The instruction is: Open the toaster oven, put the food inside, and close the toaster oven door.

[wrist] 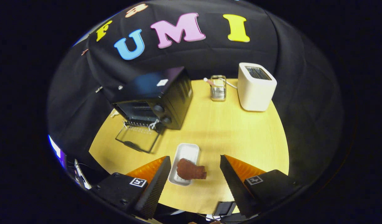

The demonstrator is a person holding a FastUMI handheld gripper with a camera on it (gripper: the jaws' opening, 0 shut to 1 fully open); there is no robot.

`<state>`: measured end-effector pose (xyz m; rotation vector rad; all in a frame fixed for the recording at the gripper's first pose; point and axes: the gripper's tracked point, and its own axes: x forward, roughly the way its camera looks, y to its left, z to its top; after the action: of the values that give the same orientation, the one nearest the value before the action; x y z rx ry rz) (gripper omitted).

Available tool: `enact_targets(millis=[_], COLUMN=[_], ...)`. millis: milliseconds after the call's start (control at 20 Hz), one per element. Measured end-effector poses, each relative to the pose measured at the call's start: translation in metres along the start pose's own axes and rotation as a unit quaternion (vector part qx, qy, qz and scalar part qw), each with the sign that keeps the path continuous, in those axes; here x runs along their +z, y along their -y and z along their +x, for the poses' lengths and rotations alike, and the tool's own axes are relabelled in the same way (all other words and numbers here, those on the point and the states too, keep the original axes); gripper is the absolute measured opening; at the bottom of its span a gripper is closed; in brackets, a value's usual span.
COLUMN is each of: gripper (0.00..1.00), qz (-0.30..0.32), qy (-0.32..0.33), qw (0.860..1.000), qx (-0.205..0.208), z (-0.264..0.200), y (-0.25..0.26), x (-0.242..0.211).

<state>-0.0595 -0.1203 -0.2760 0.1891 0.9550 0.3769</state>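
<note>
The tongs [194, 177] hung open above the table's [240, 137] near edge, gripping nothing. Between their fingers lay the brown food [190, 170], hanging half over the side of a white tray [185, 155]. Toward the far left corner stood the black toaster oven [156, 99], its glass door [137, 139] folded down. A white toaster [255, 87] and a small clear container [218, 88] stood along the far edge.

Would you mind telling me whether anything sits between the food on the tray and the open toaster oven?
Nothing visible does. The food lies on the white tray between the open gripper fingers; bare table leads to the toaster oven, whose door is down.
</note>
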Motion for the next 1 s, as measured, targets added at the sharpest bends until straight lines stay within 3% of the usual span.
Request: enact_targets(millis=[300, 350, 400, 450, 500, 700, 1000], gripper=[0.96, 0.92, 0.79, 0.74, 0.58, 0.21, 0.17], qz=[0.083, 0.088, 0.089, 0.085, 0.082, 0.11, 0.092], qy=[-0.124, -0.134, -0.139, -0.14, -0.145, -0.137, -0.13], qw=[0.987, 0.985, 0.984, 0.984, 0.984, 0.982, 0.986], qx=[0.06, 0.067, 0.072, 0.063, 0.064, 0.064, 0.043], z=[0.058, 0.064, 0.069, 0.075, 0.078, 0.076, 0.071], y=[0.007, 0.005, 0.004, 0.007, 0.008, 0.005, 0.003], x=[-0.054, -0.061, -0.065, -0.068, -0.07, -0.063, -0.064])
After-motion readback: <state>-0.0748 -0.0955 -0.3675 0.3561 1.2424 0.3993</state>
